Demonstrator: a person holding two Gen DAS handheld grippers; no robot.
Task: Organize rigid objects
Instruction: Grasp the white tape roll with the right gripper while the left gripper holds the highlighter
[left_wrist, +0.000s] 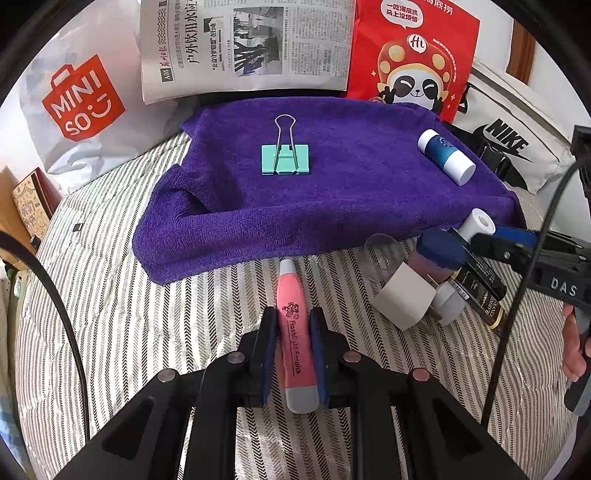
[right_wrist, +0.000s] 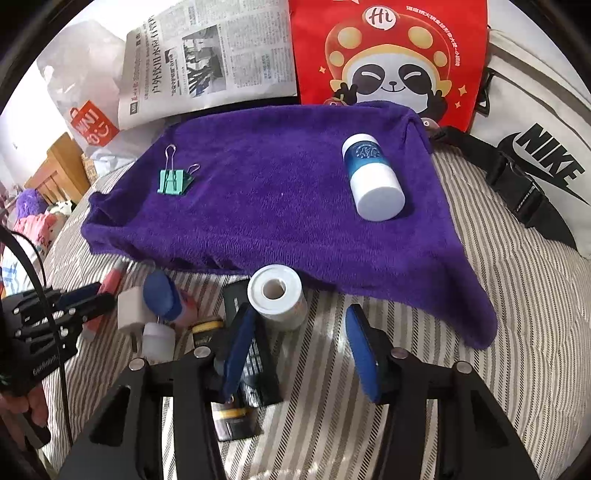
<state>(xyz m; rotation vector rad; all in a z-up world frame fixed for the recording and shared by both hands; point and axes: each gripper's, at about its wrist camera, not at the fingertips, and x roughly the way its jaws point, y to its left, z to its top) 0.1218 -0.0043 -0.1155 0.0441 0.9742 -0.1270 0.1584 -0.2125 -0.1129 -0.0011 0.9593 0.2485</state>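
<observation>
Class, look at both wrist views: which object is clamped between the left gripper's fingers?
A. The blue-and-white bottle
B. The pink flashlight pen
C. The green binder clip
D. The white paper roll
B: the left gripper has its pads pressed on the pink flashlight pen.
</observation>
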